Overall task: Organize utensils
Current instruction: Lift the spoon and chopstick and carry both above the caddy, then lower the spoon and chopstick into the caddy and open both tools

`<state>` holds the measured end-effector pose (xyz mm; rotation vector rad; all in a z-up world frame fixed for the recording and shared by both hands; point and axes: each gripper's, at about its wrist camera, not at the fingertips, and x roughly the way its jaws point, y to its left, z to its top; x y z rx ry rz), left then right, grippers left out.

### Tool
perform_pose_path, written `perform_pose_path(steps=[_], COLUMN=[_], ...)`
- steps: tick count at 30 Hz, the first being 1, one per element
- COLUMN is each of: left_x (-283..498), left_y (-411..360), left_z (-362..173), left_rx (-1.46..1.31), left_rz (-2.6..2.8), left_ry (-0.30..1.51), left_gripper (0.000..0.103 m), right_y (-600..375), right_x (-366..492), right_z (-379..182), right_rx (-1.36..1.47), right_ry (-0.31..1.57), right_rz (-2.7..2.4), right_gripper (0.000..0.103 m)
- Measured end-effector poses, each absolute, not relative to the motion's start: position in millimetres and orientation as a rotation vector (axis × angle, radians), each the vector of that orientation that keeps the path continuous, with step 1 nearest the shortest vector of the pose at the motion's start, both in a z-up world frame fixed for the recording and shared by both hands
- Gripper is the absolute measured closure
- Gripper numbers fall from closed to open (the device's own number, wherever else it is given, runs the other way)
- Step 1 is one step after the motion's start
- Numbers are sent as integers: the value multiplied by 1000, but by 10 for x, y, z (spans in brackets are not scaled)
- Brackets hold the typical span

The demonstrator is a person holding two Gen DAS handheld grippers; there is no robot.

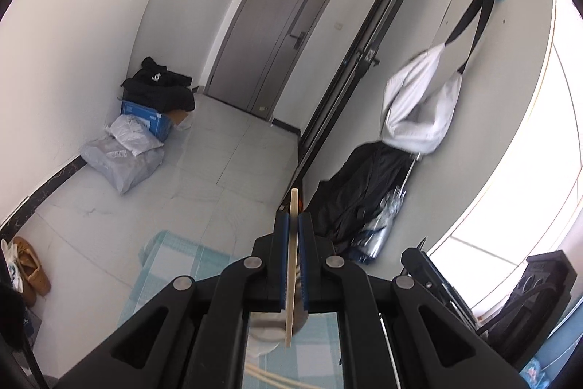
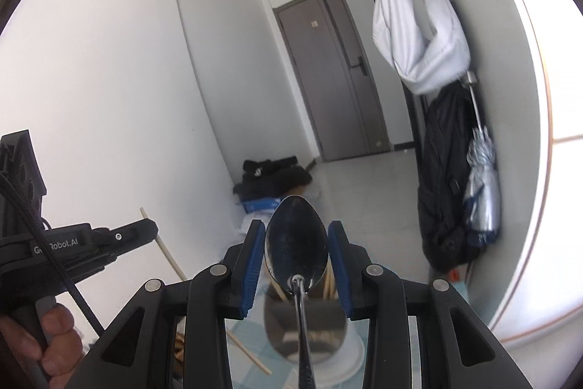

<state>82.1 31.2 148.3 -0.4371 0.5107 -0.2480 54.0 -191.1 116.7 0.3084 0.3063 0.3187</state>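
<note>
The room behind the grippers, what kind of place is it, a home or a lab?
Most likely a home entryway: a grey entrance door, a white bag hanging on the wall above a dark coat and a folded umbrella, and parcels on the tiled floor.

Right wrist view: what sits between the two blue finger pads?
The bowl of a metal spoon fills the gap between the right gripper's fingers, with slim space either side. Below stands a metal utensil holder with chopsticks.
</note>
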Motion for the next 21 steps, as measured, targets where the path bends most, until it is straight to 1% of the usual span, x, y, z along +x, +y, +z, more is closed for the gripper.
perform_pose_path(steps=[4,10,15,21], left_x=[1005,1268,1457,1647], left_y=[336,331,297,300], left_z=[1644,1627,1478,1297], left_rx=[-443,-420,-376,-351], left_rz=[-247,-234,-225,-220], left_ry=[470,461,501,537], left_gripper=[101,101,101,101], right_y=[-1913,-1895,-1826,-1778], right_x=[761,1106,1330,1606], right_z=[1357,1482,1441,1221], right_rx=[322,331,344,377], right_ry=[278,226,210,222], right_rz=[328,360,367,342], right_gripper=[69,69,69,69])
